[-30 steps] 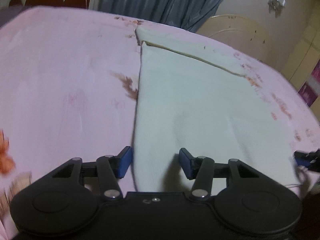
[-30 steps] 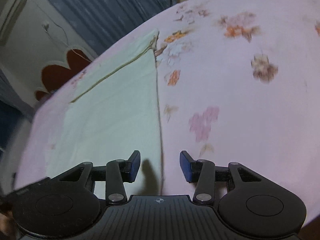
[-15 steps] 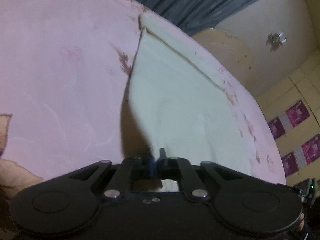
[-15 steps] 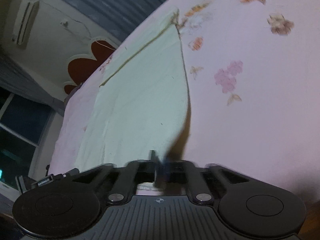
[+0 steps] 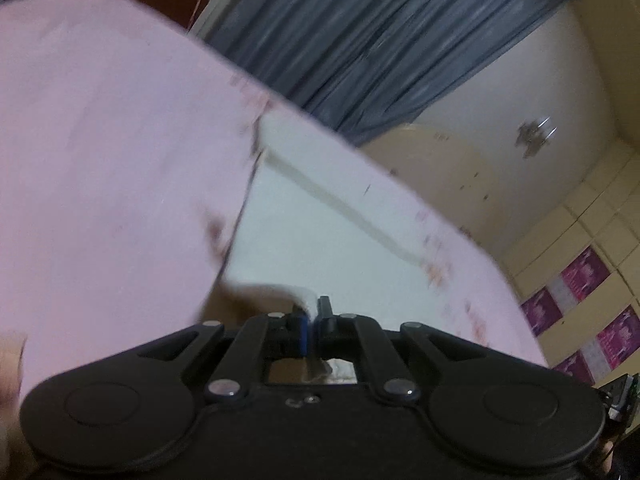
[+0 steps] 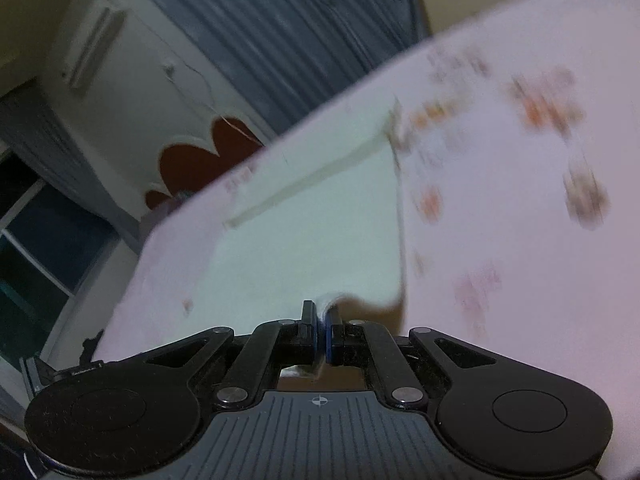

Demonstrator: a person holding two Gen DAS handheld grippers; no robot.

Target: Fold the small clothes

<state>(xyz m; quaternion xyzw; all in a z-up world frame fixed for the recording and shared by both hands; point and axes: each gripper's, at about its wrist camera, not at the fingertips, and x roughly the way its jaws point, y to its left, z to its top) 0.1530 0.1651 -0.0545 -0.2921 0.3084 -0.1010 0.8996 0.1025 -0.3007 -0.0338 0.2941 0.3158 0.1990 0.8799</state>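
Both views blurred. Pale cloth (image 5: 320, 240) lies on the pink sheet (image 5: 100, 140), far part flat, near edge raised off the sheet.

Left gripper (image 5: 311, 322): jaws pinched together on the cloth's near left corner, fabric sticking up between the blue pads. Brownish shadowed gap just left of the pinch, under the raised corner. The cloth's left edge runs from the pinch away to the far corner, a dark line against the sheet. A hem band crosses the cloth's far end diagonally. Beyond the sheet: blue curtain (image 5: 360, 40), cream wall, purple posters (image 5: 584, 276) at far right of the cloth.

Right gripper (image 6: 321, 330): jaws clamped on the cloth (image 6: 300, 248) at its near right corner, a small fold of fabric bulging above the fingertips. Brownish shadow just right of the pinch, under the raised edge. The cloth's right edge runs from there straight away to the far corner, where the hem band meets it. Sheet (image 6: 520, 240) right of the cloth has blurred floral print, orange and pink. Behind the cloth: curtain (image 6: 280, 20), a wall AC unit (image 6: 94, 46) up left, a red scalloped headboard (image 6: 200, 156) just past the sheet's far edge, a dark window at far left.

Part of the other gripper shows at the lower edge of each view, beside the cloth.
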